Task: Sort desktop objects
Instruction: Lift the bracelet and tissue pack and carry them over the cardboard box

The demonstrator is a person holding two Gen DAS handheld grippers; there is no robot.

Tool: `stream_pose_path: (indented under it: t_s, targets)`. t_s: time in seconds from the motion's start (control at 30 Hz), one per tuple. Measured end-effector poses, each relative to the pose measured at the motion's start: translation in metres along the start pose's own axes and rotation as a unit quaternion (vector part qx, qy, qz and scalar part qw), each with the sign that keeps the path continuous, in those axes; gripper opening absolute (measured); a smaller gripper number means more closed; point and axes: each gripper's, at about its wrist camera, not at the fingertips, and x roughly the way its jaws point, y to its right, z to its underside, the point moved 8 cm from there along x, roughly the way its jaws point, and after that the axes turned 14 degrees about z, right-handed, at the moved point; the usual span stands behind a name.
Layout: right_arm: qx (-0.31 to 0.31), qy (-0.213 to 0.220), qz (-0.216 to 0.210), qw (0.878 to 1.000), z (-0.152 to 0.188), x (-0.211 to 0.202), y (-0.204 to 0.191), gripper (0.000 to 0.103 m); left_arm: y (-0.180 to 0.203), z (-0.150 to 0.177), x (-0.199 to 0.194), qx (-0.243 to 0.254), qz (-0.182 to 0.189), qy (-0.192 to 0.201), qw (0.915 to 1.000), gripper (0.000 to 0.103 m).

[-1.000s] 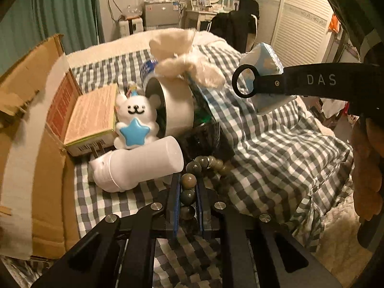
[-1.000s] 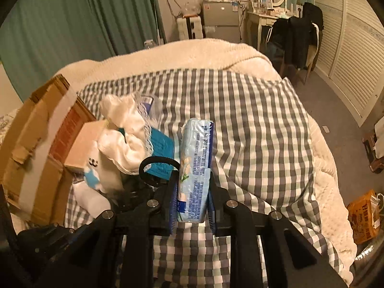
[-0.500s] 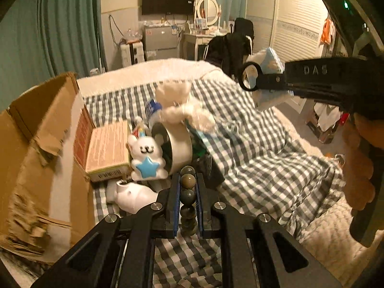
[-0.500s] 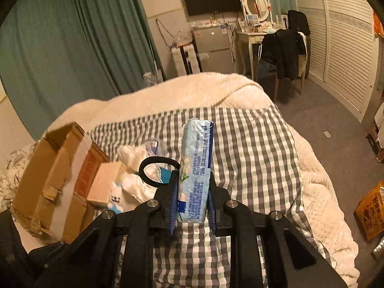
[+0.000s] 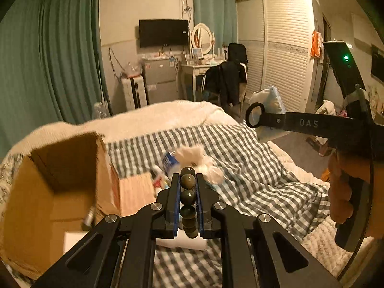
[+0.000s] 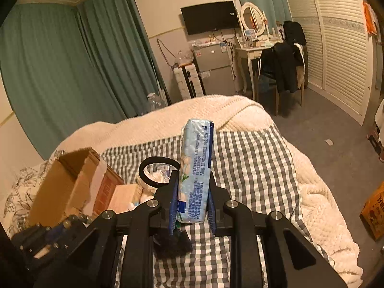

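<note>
My left gripper [image 5: 188, 176] is shut on a string of dark olive beads [image 5: 188, 182], which hangs down between the fingers above the bed. My right gripper [image 6: 193, 177] is shut on a pale blue tissue pack [image 6: 196, 160] that stands upright in the jaws. In the left wrist view the right gripper's black arm and ring reach in from the right, with the tissue pack [image 5: 272, 97] behind the ring. The beads [image 6: 72, 218] also show at the lower left of the right wrist view. Both grippers are held above the checked blanket [image 6: 252, 163].
An open cardboard box [image 5: 60, 180] lies at the left of the bed. Beside it sit a peach carton [image 5: 134, 192], a white fluffy bundle [image 5: 196, 154] and a white bottle [image 5: 184, 243]. A hand [image 5: 343, 192] holds the right gripper's handle. A cream bedspread [image 6: 319, 206] borders the blanket.
Both grippers have risen and tilted up with their loads. The beads have come off the bed and now hang free. The pile of objects sits lower and farther away in both views.
</note>
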Motion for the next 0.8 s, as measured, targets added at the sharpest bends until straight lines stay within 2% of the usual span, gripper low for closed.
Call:
stream_pose_path:
  t_s: [0.13,0.27,0.43,0.8]
  targets:
    - [-0.013,0.016,0.002,1.000,-0.006,-0.009,-0.011,0.020,-0.012,-0.007,-0.012,-0.012,0.001,0.015,0.9998,0.011]
    - [-0.026,0.034,0.001,0.999,-0.011,-0.022,-0.025,0.020,-0.026,-0.014,-0.029,-0.008,-0.014,0.036,0.9992,0.011]
    - [-0.037,0.051,-0.011,0.998,-0.018,-0.039,-0.048,0.020,-0.052,-0.022,-0.052,-0.025,-0.031,0.061,0.9974,0.011]
    - [-0.057,0.046,-0.036,0.997,-0.020,-0.046,-0.107,0.020,-0.098,-0.023,-0.086,-0.044,-0.050,0.081,0.9945,0.011]
